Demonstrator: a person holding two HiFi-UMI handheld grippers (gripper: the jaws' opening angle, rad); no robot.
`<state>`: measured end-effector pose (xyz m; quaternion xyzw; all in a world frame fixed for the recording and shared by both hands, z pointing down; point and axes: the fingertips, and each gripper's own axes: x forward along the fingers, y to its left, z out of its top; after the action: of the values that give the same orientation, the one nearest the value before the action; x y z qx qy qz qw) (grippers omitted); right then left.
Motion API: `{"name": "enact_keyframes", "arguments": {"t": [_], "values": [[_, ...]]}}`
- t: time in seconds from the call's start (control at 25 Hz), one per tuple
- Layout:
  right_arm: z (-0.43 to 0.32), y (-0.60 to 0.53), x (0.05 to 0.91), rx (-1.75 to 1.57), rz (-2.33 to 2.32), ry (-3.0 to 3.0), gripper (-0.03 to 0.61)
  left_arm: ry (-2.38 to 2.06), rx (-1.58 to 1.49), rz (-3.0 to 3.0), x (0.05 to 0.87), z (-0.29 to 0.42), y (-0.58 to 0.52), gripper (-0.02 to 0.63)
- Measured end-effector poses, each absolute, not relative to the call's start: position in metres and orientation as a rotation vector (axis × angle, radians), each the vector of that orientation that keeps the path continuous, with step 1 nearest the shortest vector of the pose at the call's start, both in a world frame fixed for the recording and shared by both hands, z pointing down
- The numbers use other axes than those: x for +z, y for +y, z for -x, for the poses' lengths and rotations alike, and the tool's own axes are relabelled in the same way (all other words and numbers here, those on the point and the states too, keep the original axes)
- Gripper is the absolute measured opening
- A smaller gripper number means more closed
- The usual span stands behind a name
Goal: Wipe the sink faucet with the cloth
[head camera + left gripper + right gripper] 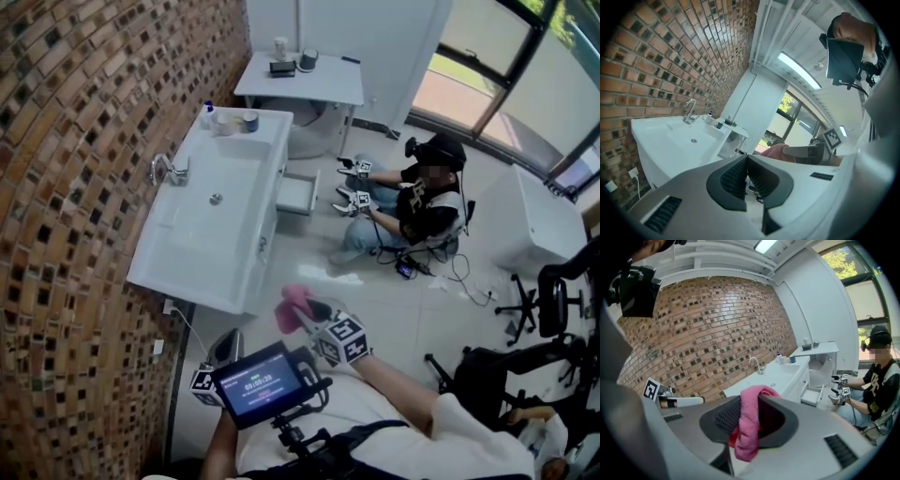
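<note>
Pink cloth [749, 430] hangs pinched in my right gripper [750, 401]; my left gripper [746, 163] is pressed together on nothing, well apart from the white sink [656, 136] and its faucet [689, 111].

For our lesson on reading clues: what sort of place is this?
Probably a mock washroom corner inside a lab or office: a white sink with a faucet stands against a brick wall, while office chairs and a seated person share the floor.
</note>
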<state>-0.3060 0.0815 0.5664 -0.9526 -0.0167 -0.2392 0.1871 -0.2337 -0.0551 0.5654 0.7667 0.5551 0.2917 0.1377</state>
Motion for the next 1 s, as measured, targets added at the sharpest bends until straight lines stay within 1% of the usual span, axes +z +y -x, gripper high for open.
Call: {"name": "enact_keyframes", "arguments": {"t": [0.4,0.52,0.72,1.0], "values": [[0.271,0.059,0.58,-0.713,2.669,0.096,0.109,1.361,0.832,-2.308,0.591,0.217,-0.12,-0.014],[0.26,0.049,0.578,-0.726,2.731,0.145,0.109,1.317,0.815,-2.324,0.593,0.209,-0.133,-0.014],[0.249,0.032,0.57,-0.708,2.785,0.233,0.109,1.299,0.804,-2.328,0.595,0.2,-0.139,-0.014],[0.255,0.032,0.57,-0.706,2.81,0.233,0.109,1.349,0.803,-2.306,0.595,0.198,-0.131,-0.014]]}}
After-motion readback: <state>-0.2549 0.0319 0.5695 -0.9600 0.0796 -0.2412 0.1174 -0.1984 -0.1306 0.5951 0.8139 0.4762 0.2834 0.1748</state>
